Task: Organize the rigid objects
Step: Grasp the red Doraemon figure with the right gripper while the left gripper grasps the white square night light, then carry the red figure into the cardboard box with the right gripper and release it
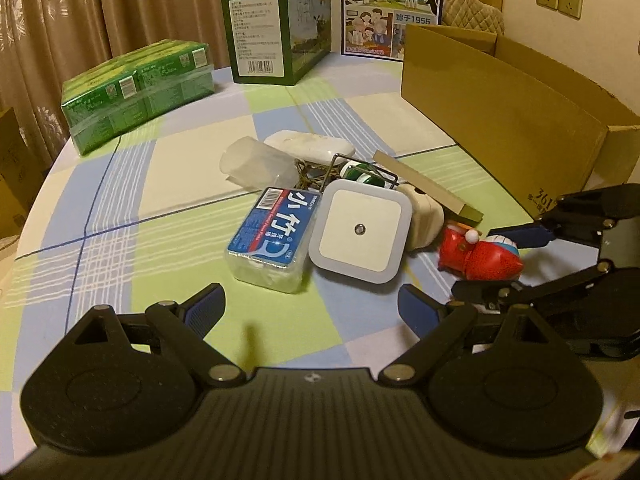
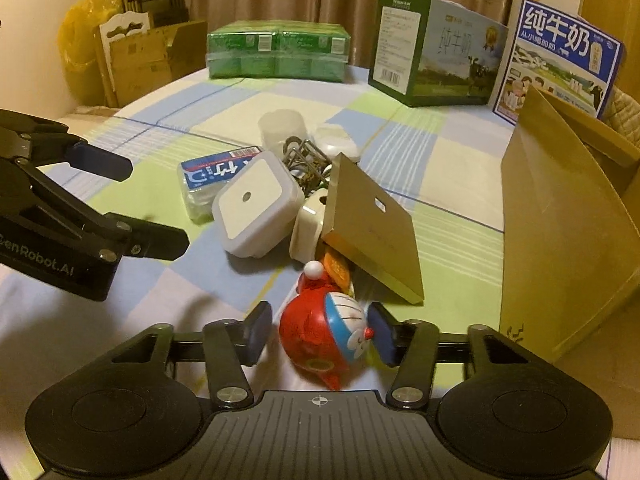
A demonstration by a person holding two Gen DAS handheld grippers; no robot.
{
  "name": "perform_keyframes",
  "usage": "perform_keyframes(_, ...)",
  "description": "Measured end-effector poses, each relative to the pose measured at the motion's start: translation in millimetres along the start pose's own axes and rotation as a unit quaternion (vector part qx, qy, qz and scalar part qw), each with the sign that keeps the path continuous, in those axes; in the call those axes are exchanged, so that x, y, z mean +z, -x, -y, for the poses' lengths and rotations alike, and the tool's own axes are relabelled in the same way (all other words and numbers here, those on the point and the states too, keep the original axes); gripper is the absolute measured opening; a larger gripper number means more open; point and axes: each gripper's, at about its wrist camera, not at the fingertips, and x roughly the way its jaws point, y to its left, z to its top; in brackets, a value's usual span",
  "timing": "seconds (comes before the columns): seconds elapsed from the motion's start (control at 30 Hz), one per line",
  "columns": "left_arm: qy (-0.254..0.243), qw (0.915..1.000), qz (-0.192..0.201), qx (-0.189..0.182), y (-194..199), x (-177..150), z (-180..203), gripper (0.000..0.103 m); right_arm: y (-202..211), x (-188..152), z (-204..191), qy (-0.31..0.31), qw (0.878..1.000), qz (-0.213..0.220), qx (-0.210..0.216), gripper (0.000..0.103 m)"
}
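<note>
The right gripper [image 2: 320,334] brackets the red-and-blue toy figure [image 2: 326,336] at the near edge of the desk [image 2: 440,160], jaws narrowed but not clearly pinching it, presumably for the cardboard box [image 2: 560,216], while the left gripper [image 1: 308,312] hovers spread.
</note>
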Motion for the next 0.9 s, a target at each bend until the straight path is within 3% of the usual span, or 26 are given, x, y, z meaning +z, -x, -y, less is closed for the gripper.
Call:
perform_keyframes(0.6, -0.087, 0.9948, 0.039, -0.037, -31, 25, 30, 0.086, 25, -14, 25, -0.08, 0.996, 0.01, -0.045, 0.043)
perform_keyframes(0.77, -0.107, 0.993, 0.023, -0.042, -51, 30, 31, 0.075, 27, -17, 27, -0.091, 0.995, 0.009, -0.046, 0.043)
perform_keyframes(0.9, -0.116, 0.9925, 0.019, -0.033, -51, 29, 35, 0.061, 30, -19, 28, -0.096, 0.994, 0.007, -0.048, 0.043)
